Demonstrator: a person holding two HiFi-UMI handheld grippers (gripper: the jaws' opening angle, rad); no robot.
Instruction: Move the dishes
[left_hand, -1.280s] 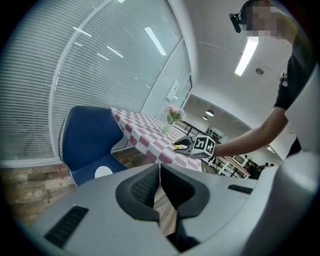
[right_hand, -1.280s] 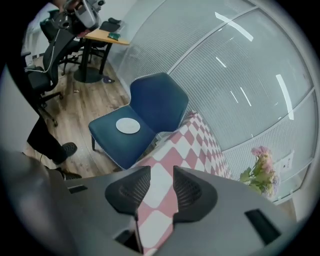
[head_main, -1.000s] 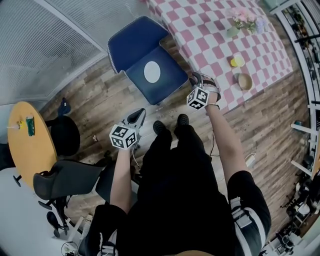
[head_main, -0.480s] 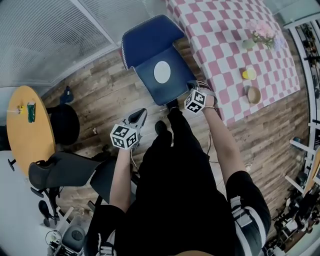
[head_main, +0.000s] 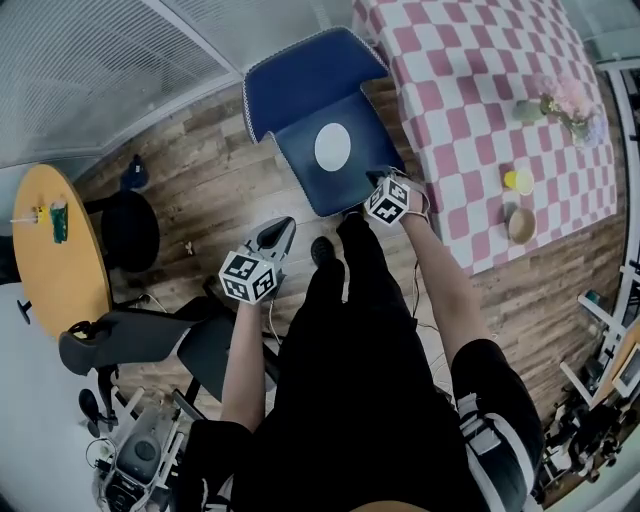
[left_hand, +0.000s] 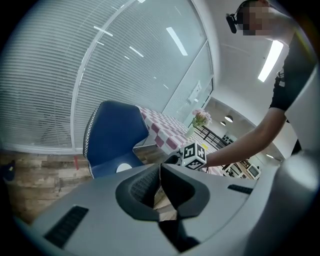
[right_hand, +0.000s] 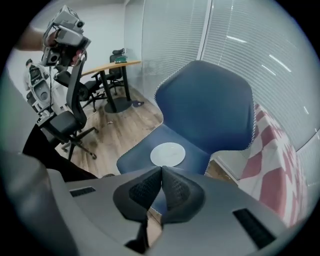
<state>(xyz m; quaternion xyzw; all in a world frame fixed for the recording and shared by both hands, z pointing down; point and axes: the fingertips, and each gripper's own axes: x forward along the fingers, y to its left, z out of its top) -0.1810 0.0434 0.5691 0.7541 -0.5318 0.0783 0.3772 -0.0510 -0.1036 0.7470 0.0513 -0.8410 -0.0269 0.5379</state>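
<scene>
Right gripper (head_main: 384, 180) & left gripper (head_main: 279, 228) both pinched shut, empty; right one by blue chair (head_main: 300, 80) w/ plate (head_main: 332, 146) on seat.

Top centre: blue chair (head_main: 300, 85), white plate (head_main: 332, 147) on its seat. Upper right: checkered table (head_main: 470, 80) carrying vase (head_main: 531, 110), yellow cup (head_main: 517, 181), bowl (head_main: 521, 225). Left edge: round table (head_main: 45, 280) with small items (head_main: 57, 221).

Bright, even indoor light from ceiling strip lights (left_hand: 271, 59), with fisheye bending and dark corners.
</scene>
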